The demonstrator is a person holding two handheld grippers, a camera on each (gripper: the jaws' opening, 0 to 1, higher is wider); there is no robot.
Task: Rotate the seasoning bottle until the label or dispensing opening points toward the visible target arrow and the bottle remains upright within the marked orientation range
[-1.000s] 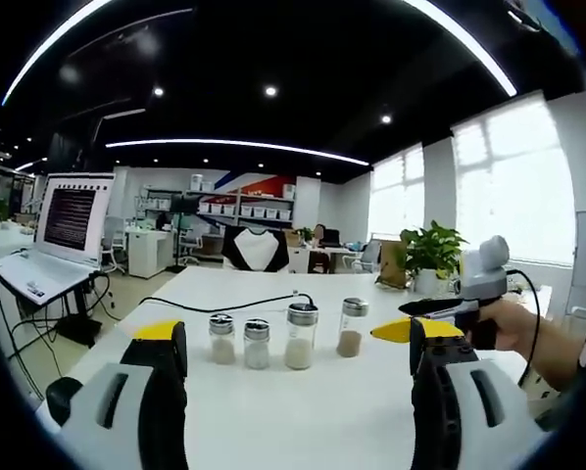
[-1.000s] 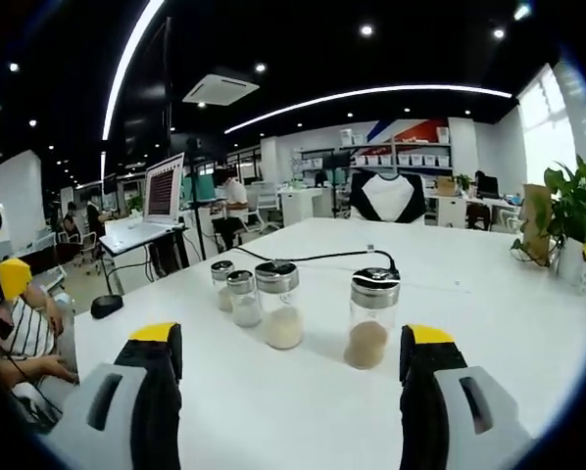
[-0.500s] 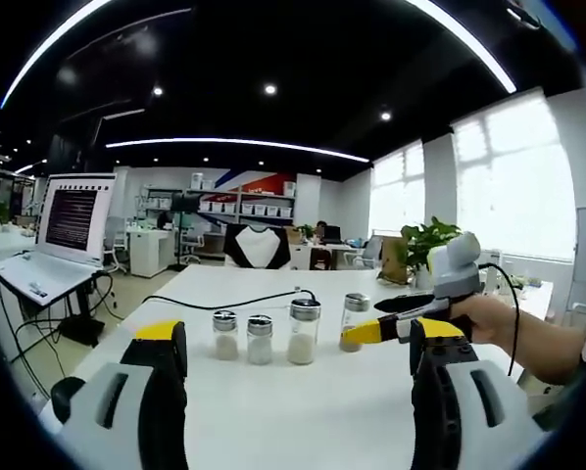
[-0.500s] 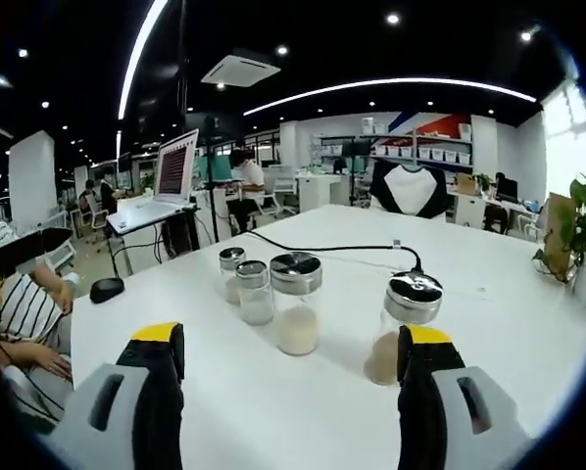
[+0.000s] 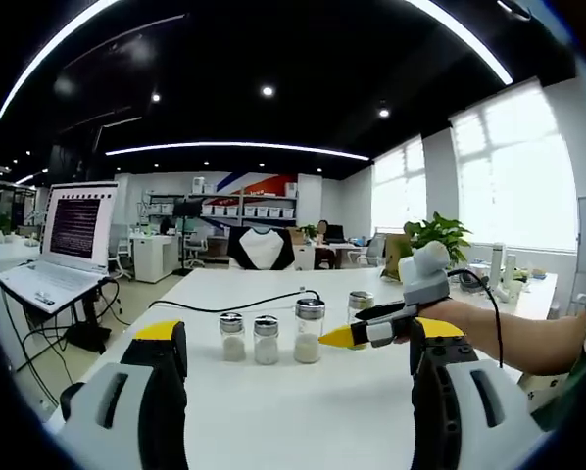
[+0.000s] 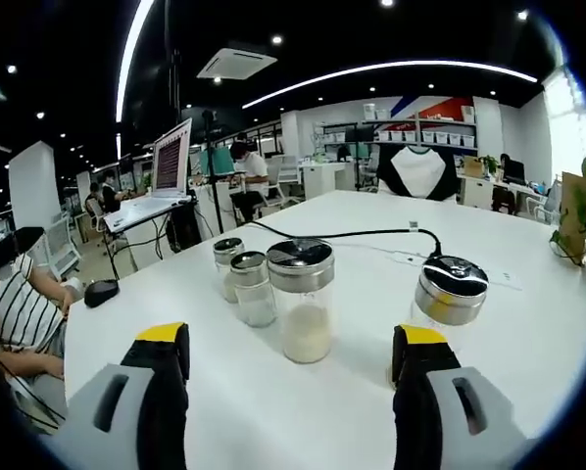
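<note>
Four glass seasoning bottles with metal lids stand upright in a row on the white table (image 5: 303, 421). In the left gripper view, two small ones (image 5: 232, 336) (image 5: 266, 340) hold white powder and a taller one (image 5: 308, 331) stands beside them. The rightmost bottle (image 5: 360, 303) is partly hidden behind my right gripper (image 5: 357, 335), which reaches in from the right. My left gripper (image 5: 298, 338) hangs open, short of the row. In the right gripper view, my right gripper (image 6: 291, 338) is open. The tall bottle (image 6: 303, 299) stands ahead between its jaws, and the brown-powder bottle (image 6: 451, 291) is just behind the right jaw.
A black cable (image 6: 342, 235) runs across the table behind the bottles. A laptop (image 5: 73, 230) sits on a stand to the left, with a black mouse (image 6: 99, 292) near the table's edge. A potted plant (image 5: 438, 235) stands at the right. A person in a striped shirt (image 6: 24, 323) sits at the left.
My right gripper has moved forward and closer to the bottles, bringing the brown-powder bottle up beside its right jaw. The left gripper has barely moved.
</note>
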